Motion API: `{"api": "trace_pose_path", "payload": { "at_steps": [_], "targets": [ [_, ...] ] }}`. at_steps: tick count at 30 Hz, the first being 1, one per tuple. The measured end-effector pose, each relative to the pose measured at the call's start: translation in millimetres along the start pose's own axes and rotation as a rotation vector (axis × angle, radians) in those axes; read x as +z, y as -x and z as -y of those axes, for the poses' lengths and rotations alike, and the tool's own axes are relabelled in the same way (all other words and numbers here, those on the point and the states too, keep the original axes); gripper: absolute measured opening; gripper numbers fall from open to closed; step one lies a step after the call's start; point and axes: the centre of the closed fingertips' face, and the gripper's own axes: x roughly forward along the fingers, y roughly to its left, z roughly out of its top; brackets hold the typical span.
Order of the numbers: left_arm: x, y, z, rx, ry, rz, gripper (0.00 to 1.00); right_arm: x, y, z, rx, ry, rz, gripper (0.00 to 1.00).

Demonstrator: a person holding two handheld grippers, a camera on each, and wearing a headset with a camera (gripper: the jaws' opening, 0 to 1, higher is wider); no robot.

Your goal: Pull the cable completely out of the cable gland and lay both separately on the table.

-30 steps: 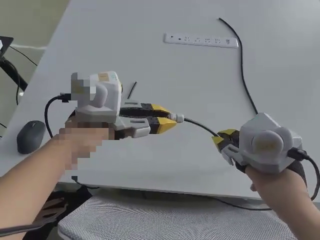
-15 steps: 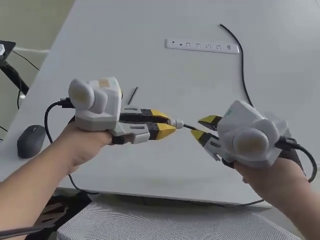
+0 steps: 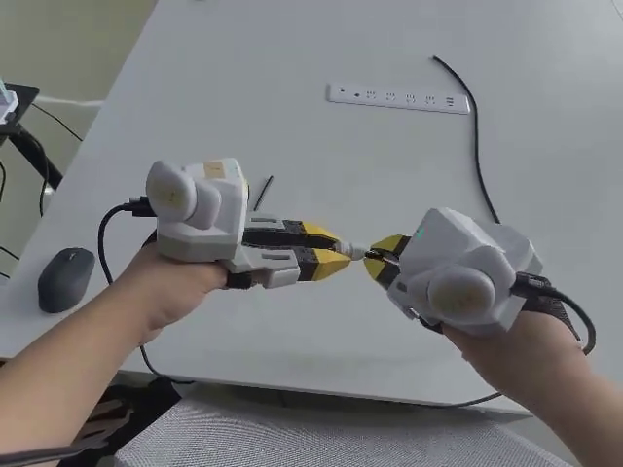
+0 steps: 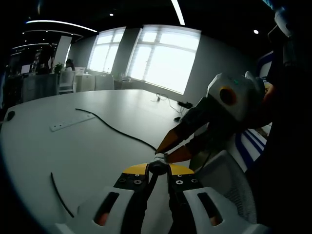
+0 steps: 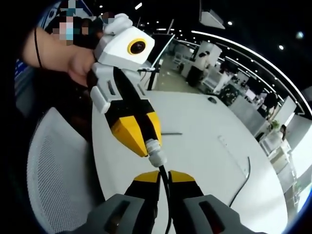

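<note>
My left hand-held gripper [image 3: 336, 261] is clamped shut on the gland [image 3: 355, 252], which sticks out just past its yellow tips and hangs in the air, with the desk [image 3: 292, 117] below it. What has changed is the right hand-held gripper [image 3: 382, 261]: a second ago it was well away from the gland with a stretch of cable drawn out between the two, then it opened and came in, and now its tips sit just beside the gland's mouth. In the right gripper view the cable [image 5: 165, 176] leaves the gland and runs straight down between the jaws, which are drawn in to about the cable's own width, so I judge them closed on it right at the gland. I read this as a fresh bite taken close up, ready for another pull. The cable is not out yet; it is seated in the gland, and neither piece lies on the desk. How much cable remains behind the gland I cannot tell. The next pull should go straight away from the gland along its axis, with my left grip held firm so the gland does not twist free.
</note>
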Motion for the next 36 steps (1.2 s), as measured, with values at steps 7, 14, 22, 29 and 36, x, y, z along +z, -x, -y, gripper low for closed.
{"api": "trace_pose_path", "payload": {
  "at_steps": [7,14,22,29,36],
  "targets": [
    [-1.2,-1.0,0.9,0.001,-0.003,-0.004,0.15,-2.8,-0.1,0.1,-0.012,0.014,-0.004,0.0],
    [-0.7,-1.1,1.6,0.003,-0.005,0.001,0.15,-6.2,1.1,2.6,-0.019,-0.022,-0.004,0.0],
    [-0.5,-0.1,1.9,0.004,0.002,0.009,0.15,-16.3,1.8,6.2,-0.029,-0.067,-0.021,0.0],
    [-0.4,-0.7,1.6,0.004,0.006,0.012,0.15,-30.2,1.2,11.9,-0.042,-0.118,-0.037,0.0],
    [1.2,-0.1,-0.2,0.004,0.01,0.019,0.15,-53.3,1.8,22.4,-0.066,-0.192,-0.072,0.0]
  ]
}}
